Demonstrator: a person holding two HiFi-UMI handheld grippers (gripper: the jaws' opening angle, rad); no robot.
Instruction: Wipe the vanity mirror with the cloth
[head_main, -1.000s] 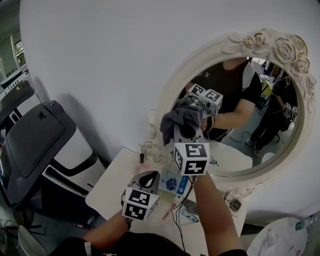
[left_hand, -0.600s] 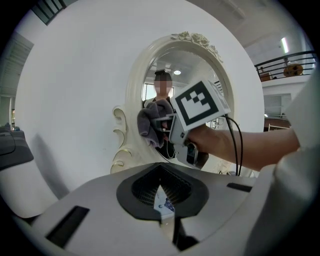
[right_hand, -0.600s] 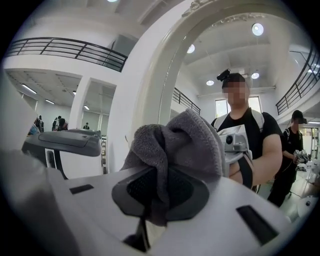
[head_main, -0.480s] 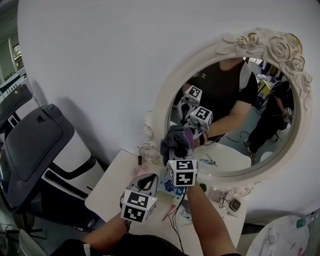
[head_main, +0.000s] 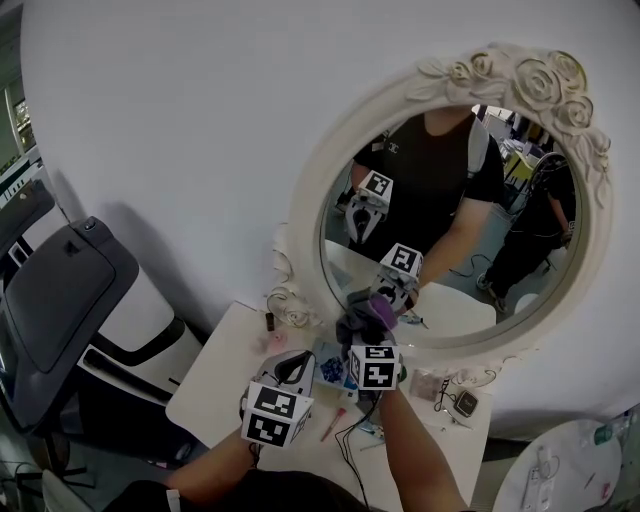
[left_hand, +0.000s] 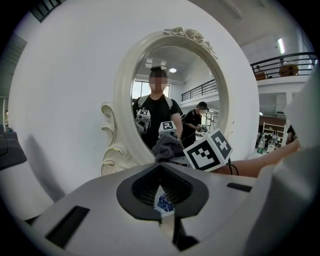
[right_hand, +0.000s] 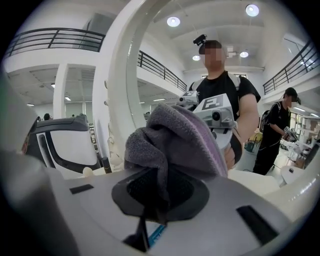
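Right gripper (right_hand: 150, 212) clamps the cloth (right_hand: 175, 140) at the lower edge of the mirror (head_main: 450, 200); left gripper (left_hand: 162, 212), jaws together, hangs below it

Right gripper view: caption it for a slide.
Right gripper shut on a grey cloth, held up to the vanity mirror.

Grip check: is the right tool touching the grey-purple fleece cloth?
Touching. The right gripper view shows the right tool pinching a fold of the grey-purple fleece cloth.

Probably a lab or workshop hall rather than a home: a mezzanine railing (left_hand: 280, 58) and ceiling spotlights (right_hand: 173, 21) surround the vanity mirror (head_main: 300, 215), and cables (head_main: 349, 437) litter the white table (head_main: 215, 372).
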